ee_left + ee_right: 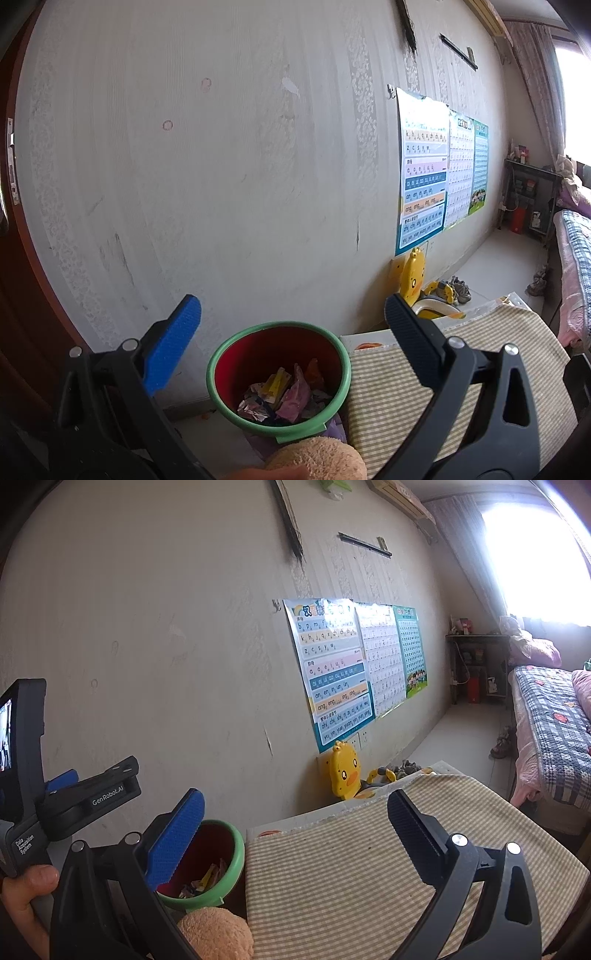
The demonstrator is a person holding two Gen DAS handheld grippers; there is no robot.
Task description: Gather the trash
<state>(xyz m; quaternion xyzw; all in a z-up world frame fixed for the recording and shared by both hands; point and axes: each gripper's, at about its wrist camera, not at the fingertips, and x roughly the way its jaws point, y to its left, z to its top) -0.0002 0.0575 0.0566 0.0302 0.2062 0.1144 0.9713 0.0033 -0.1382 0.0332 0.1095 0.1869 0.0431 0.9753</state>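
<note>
We hold the left gripper (291, 314) above the trash bin (279, 376), its fingers spread wide with nothing between them. The right gripper (295, 808) hangs over the bench (351, 867), fingers likewise spread and empty. We judge that this open posture suits either a completed drop or a reach for a further piece.

The bin is a red pail with a green rim, standing on the floor just beside the left edge of the bench and near the wall (221, 166). This placement lets trash be carried off the bench edge and dropped straight in. The collected wrappers (284, 397), foil and coloured paper, lie in the bottom of the bin.

The bench carries a checked cloth (369, 886). No loose trash shows on the part of the cloth in view, so we judge the task to be near its end.

Limits of view:
- A tan plush object (321, 458) is cut off at the lower edge; we cannot tell what it is or what it rests on.
- The right gripper's blue finger (177, 840) covers part of the bin in the right wrist view.
- The near bench surface is hidden beneath both gripper bodies.
- The floor around the bin base is largely out of view.
</note>
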